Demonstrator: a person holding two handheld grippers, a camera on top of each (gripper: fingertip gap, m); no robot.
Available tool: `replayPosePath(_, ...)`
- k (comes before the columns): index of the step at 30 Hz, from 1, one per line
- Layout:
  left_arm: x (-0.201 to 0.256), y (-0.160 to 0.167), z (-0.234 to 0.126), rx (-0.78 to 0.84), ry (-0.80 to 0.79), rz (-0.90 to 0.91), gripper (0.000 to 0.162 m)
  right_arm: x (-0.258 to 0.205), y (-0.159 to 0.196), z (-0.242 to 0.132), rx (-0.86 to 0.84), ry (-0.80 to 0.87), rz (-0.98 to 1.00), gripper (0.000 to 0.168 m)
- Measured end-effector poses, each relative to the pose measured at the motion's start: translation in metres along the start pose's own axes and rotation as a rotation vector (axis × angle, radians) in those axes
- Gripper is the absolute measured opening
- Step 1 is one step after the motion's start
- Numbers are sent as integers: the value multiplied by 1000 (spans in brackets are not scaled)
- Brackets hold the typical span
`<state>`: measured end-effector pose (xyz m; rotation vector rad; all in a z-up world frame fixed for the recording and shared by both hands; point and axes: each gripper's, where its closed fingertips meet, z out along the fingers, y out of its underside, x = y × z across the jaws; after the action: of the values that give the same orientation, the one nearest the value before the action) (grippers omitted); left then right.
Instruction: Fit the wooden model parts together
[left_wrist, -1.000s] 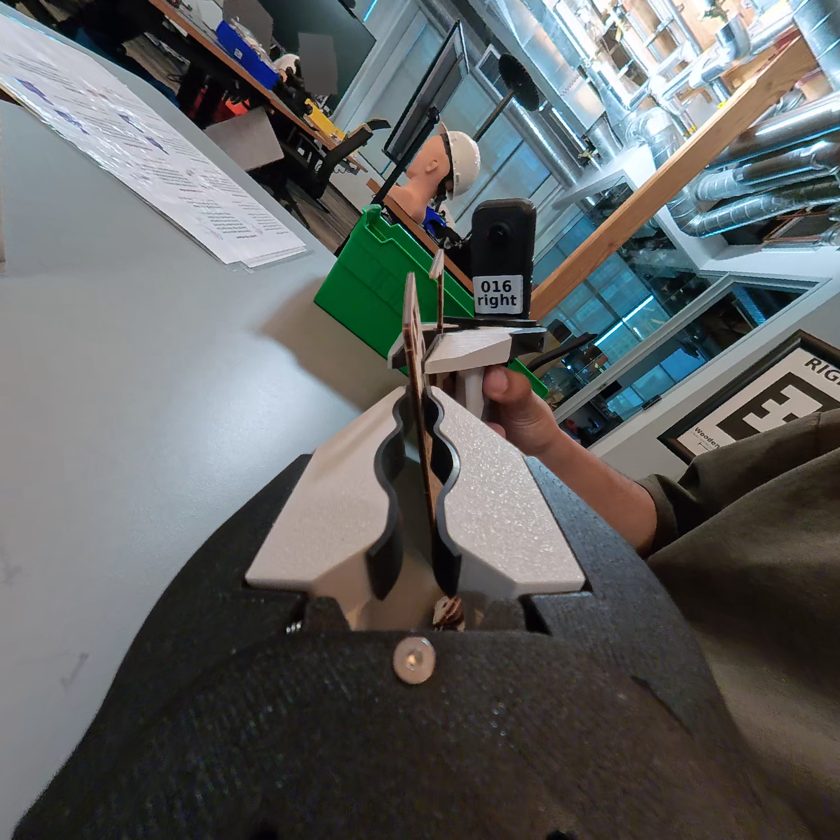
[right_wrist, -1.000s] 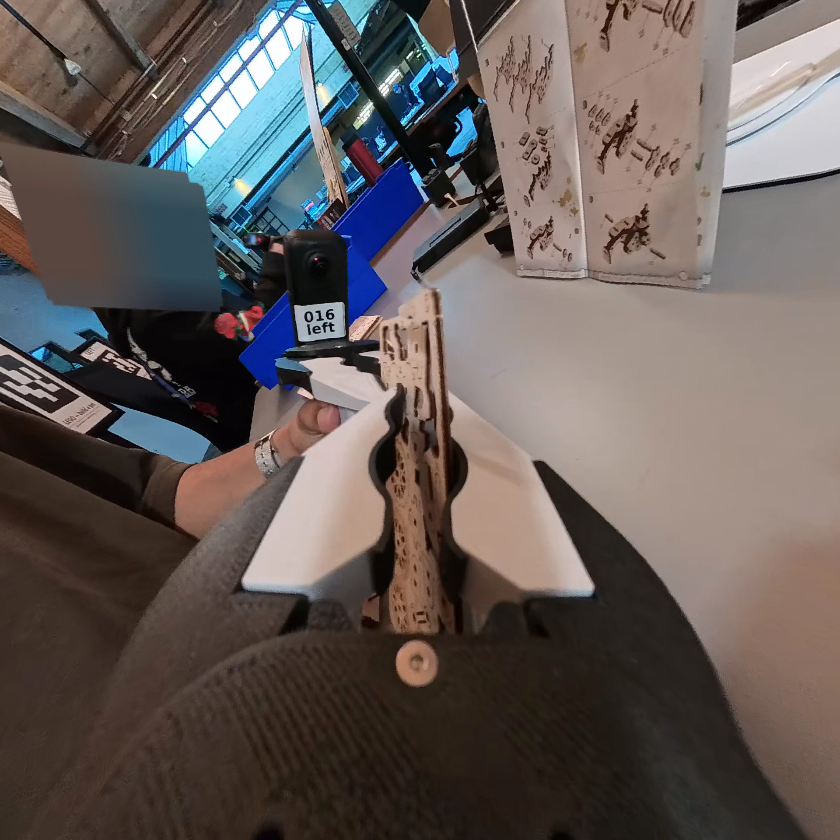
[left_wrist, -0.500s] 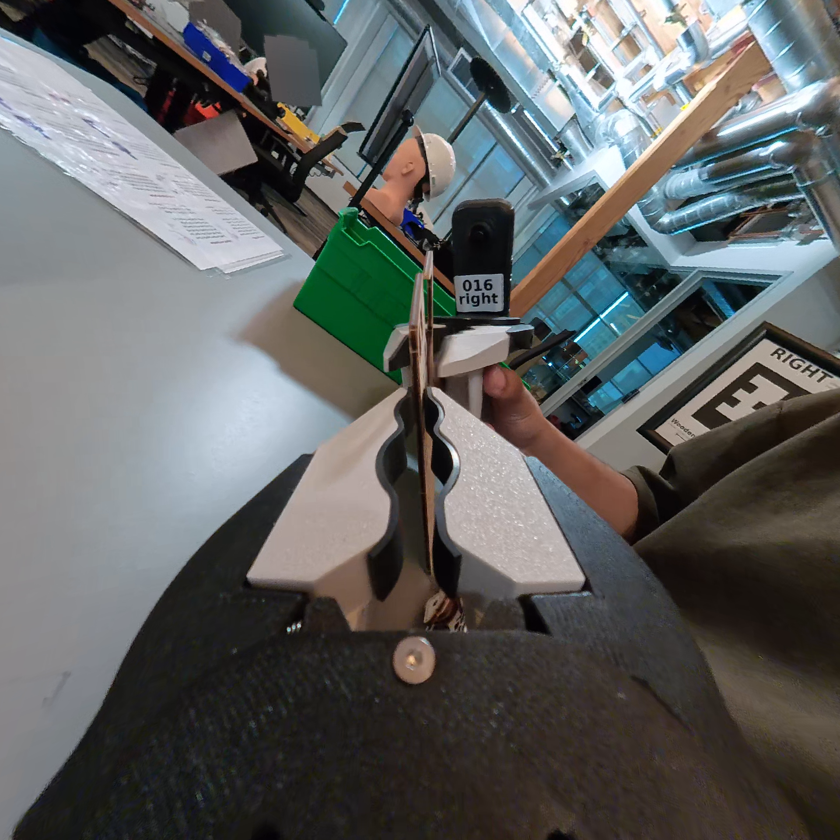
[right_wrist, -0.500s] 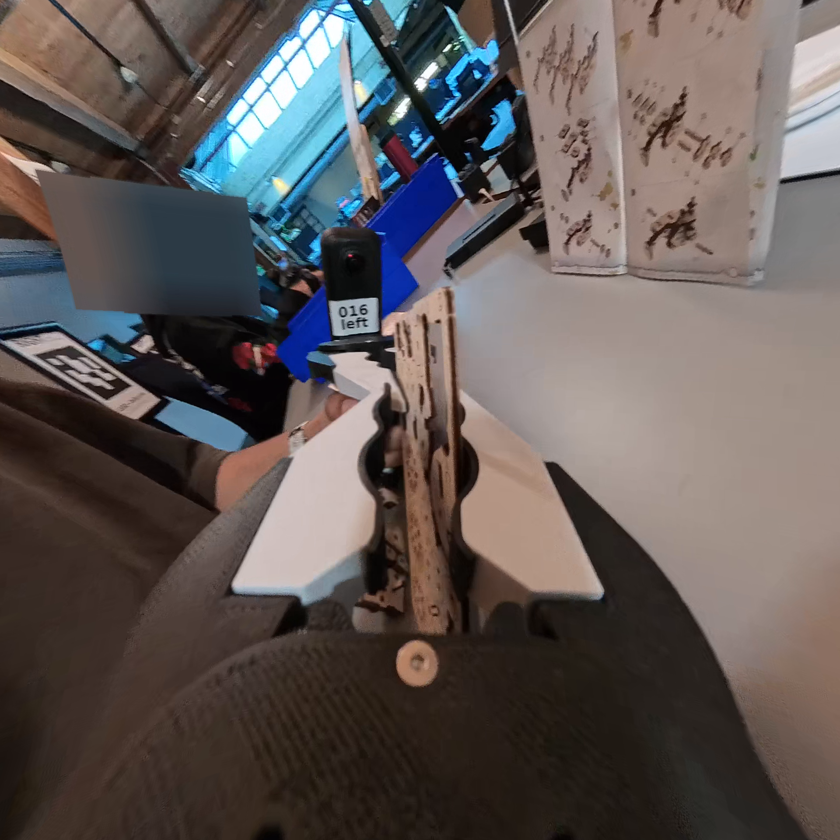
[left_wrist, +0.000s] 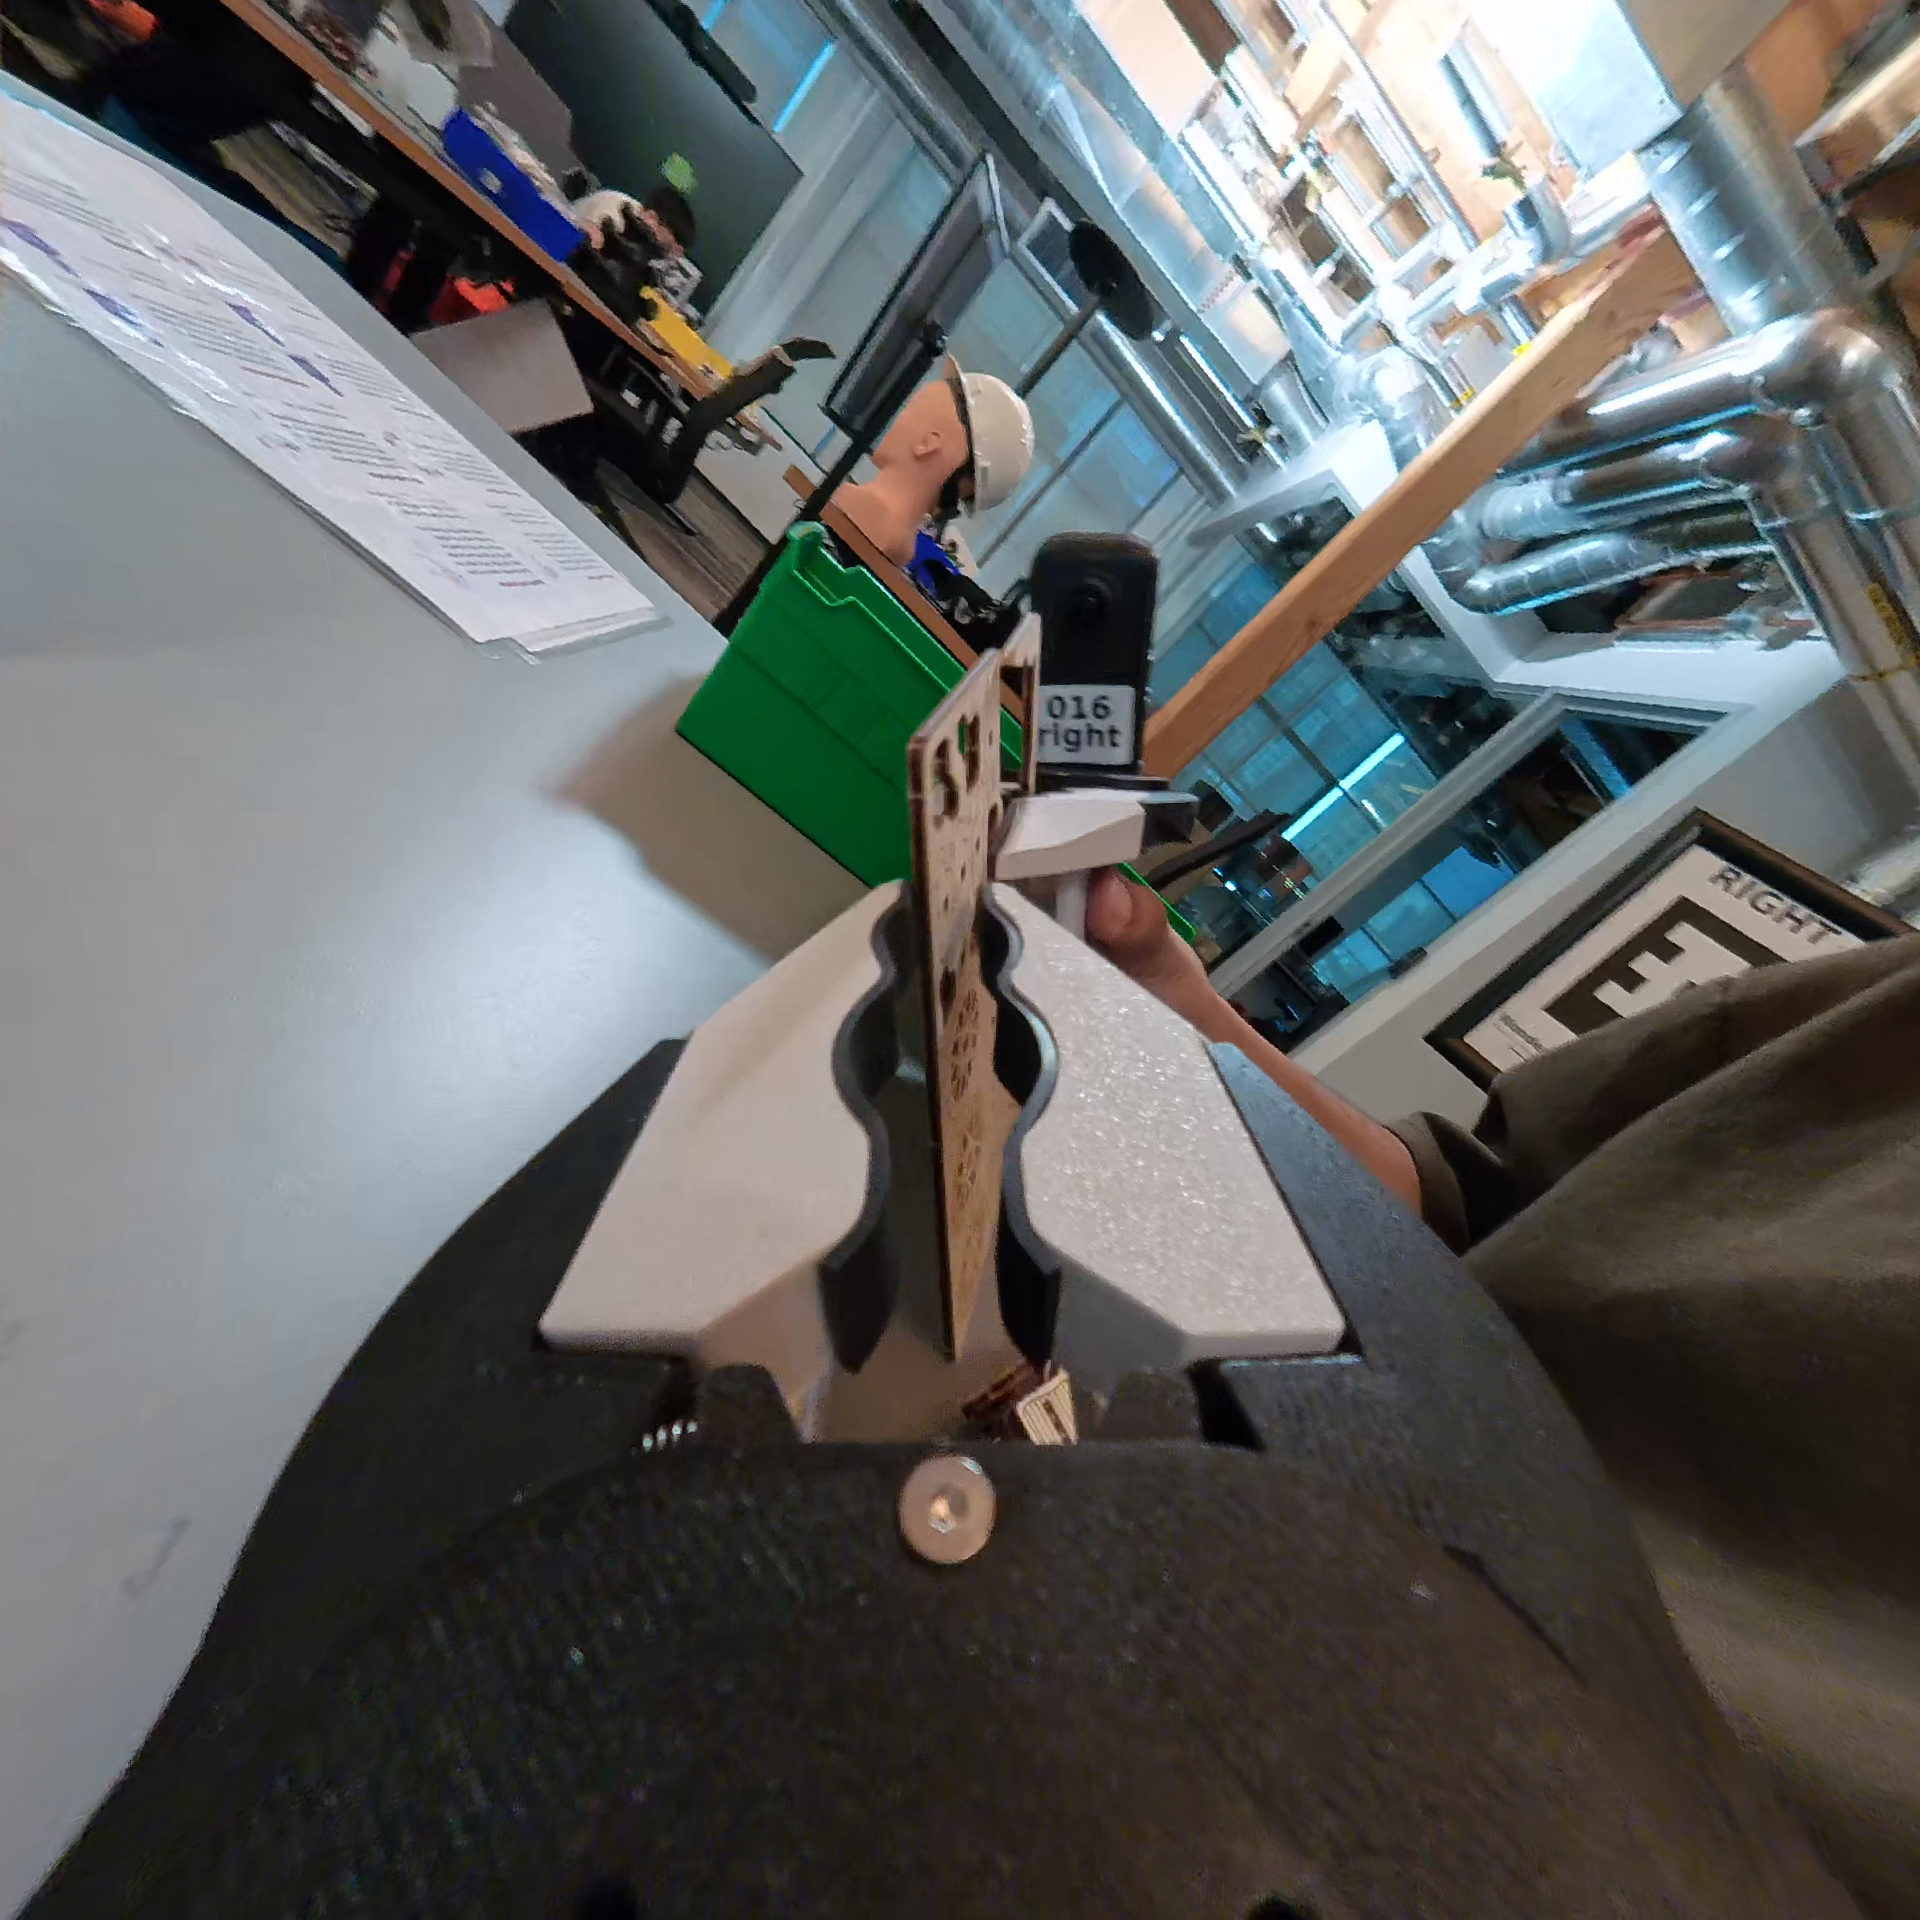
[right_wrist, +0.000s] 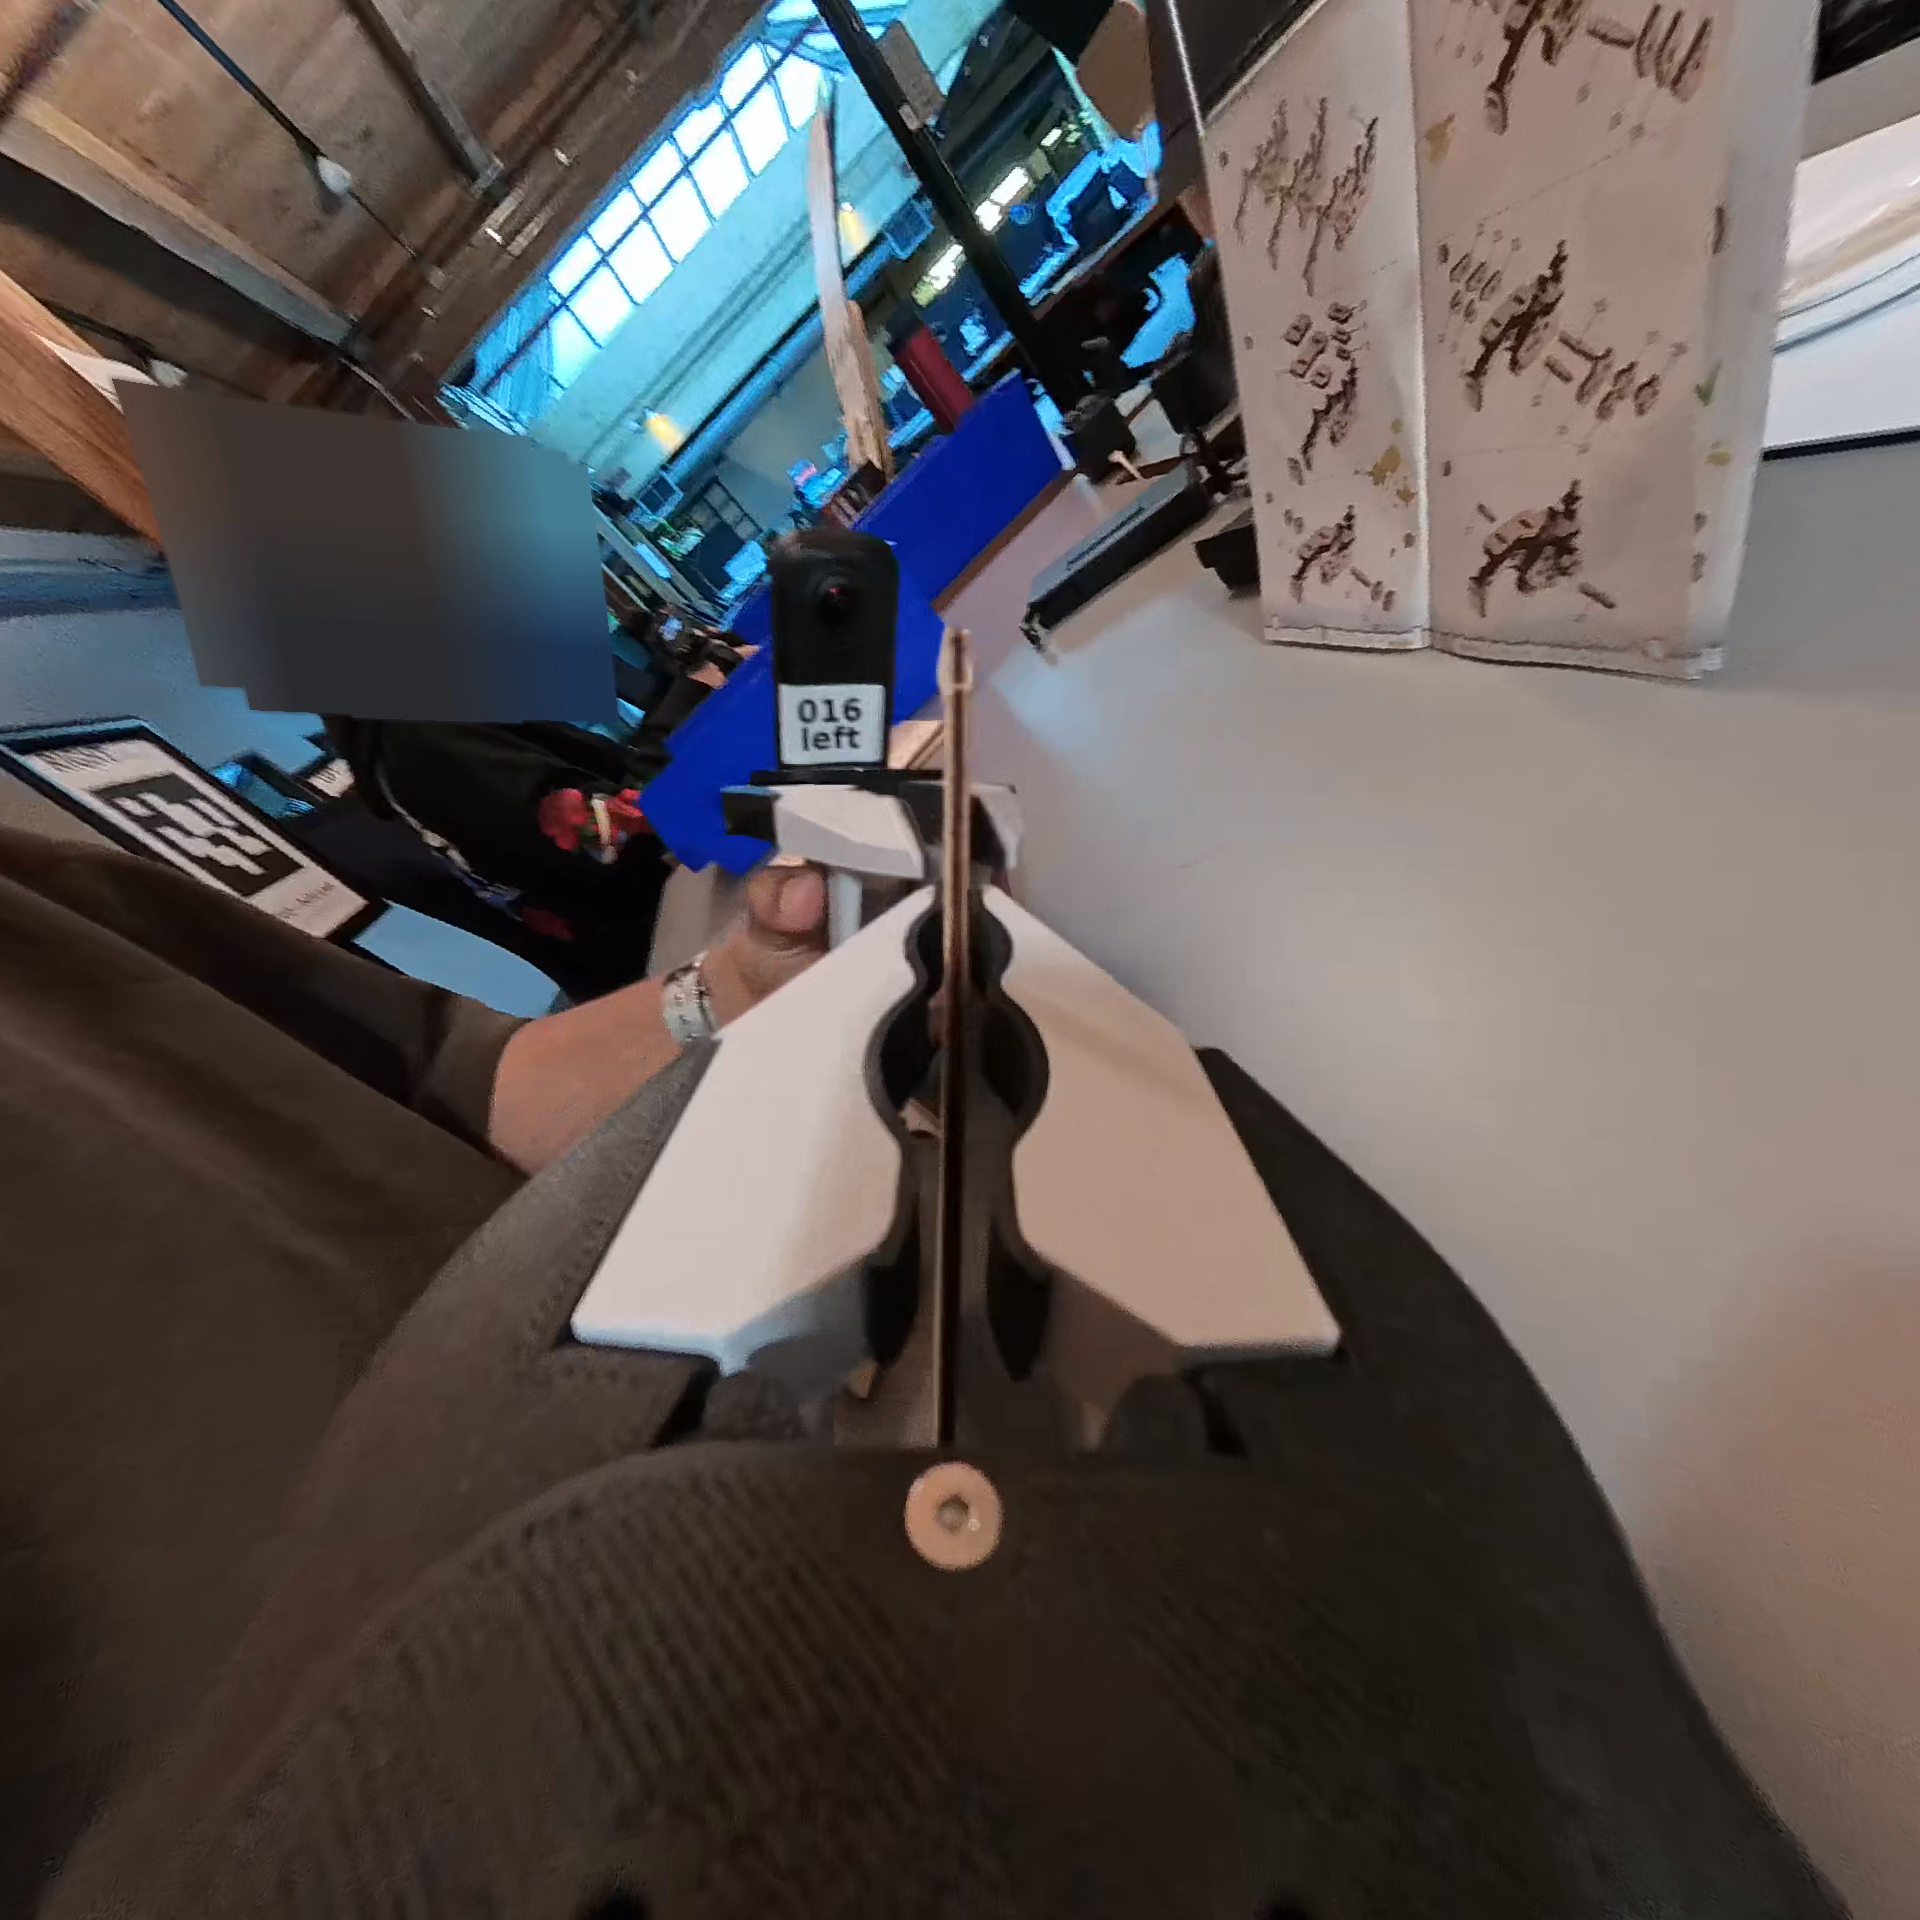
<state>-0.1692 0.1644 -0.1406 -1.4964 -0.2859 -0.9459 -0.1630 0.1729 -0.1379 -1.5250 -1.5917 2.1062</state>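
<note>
Here the grey table (left_wrist: 260, 935) is lying smooth and matte under both tools, and a green bin (left_wrist: 831, 727) is standing at its far edge. The left gripper (left_wrist: 940, 935) is closing its white, grainy fingers (left_wrist: 1132, 1143) on a thin wooden panel (left_wrist: 961, 997), upright and full of small cut-outs. The right gripper (right_wrist: 951, 935) is pinching a second panel (right_wrist: 954, 1018), seen edge-on. Both are held above the table, tips nearly meeting. Such plywood is probably light, stiff and easy to snap, so holding near the solid edge seems safer.

R gripper (right_wrist: 954, 935) clamps thin wooden sheet (right_wrist: 951, 1091) edge-on; L gripper (right_wrist: 883, 831) just behind.
</note>
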Motion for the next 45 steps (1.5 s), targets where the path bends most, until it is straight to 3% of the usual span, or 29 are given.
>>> replayPosePath(3, -9, -7, -2, 52, -78, 15, 29, 1, 0, 2, 3, 41, -40, 1)
replayPosePath(5, -12, -8, -2, 65, -112, 35, 24, 1, -2, 3, 21, 66, -54, 0)
replayPosePath(11, -18, -7, 0, 57, -170, 53, 33, 3, -4, 5, 30, 114, -93, 1)
replayPosePath(17, -15, -10, 2, 93, -130, 12, 29, 2, -4, 9, 28, 116, -109, 1)
replayPosePath(19, -11, -10, 5, 95, -113, 19, 18, 4, -2, 11, 22, 128, -122, 2)
replayPosePath(37, -7, -17, 1, 160, -78, 19, 12, 2, -5, 12, 59, 79, -170, 2)
replayPosePath(40, -4, -16, 2, 157, -55, 17, 5, 4, -6, 11, 78, 72, -153, 6)
replayPosePath(42, -2, -15, 3, 146, -47, 27, 1, 8, -11, 10, 112, 83, -126, 17)
replayPosePath(45, 1, -14, 3, 144, -29, 37, 0, 6, -11, 9, 110, 35, -81, 7)
